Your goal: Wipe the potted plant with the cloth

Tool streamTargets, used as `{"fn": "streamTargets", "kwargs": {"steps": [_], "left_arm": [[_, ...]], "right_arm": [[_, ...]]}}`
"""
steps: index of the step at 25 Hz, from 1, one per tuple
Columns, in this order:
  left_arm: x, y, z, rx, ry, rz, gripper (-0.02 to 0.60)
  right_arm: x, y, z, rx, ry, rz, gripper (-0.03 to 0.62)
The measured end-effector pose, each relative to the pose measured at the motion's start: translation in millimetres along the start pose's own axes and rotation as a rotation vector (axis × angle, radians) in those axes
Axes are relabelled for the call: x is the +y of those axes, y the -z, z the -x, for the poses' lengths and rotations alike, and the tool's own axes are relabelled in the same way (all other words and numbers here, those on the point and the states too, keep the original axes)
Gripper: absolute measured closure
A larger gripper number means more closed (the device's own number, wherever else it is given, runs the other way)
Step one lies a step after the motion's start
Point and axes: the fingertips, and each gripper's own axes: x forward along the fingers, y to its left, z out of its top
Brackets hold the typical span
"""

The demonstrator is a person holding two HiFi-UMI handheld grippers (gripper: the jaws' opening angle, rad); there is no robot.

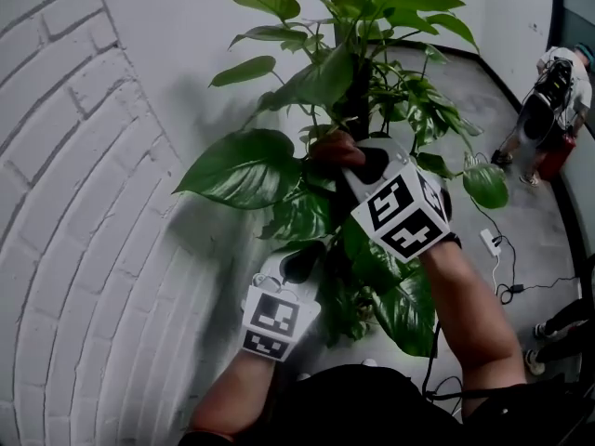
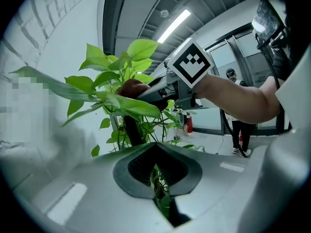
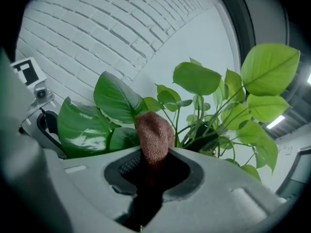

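The potted plant (image 1: 353, 72) stands beside a white brick wall (image 1: 65, 212), its pot hidden under the foliage. Your right gripper (image 3: 154, 166) is clamped on the rust-coloured cloth (image 3: 154, 132), whose tip sits among the leaves near the dark central stem (image 1: 358, 100). Your left gripper (image 2: 155, 165) pinches a leaf (image 2: 160, 188) edge-on. Pull that leaf too hard while wiping and it may tear or snap off. Push the cloth too firmly and the plant could tip.
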Motion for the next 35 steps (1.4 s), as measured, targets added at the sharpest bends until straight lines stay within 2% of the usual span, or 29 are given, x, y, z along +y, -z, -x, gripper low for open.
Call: {"fn": "streamTargets", "kwargs": {"steps": [16,26,35], "left_arm": [[15.4,8.5,23.6,-0.042,0.084,-0.008,0.565],[17.9,26.3,38.4,-0.032,0.136,-0.008,0.565],[34.4,34.5,48.5,-0.040,0.110,0.003,0.565]], "right_arm": [[36.4,-12.4,-0.7,0.076,0.058,0.035,0.528],[58.1,-14.8,3.4,0.103,0.074,0.000,0.530],[90.3,-19.9,9.4,0.139,0.064,0.026,0.529]]}}
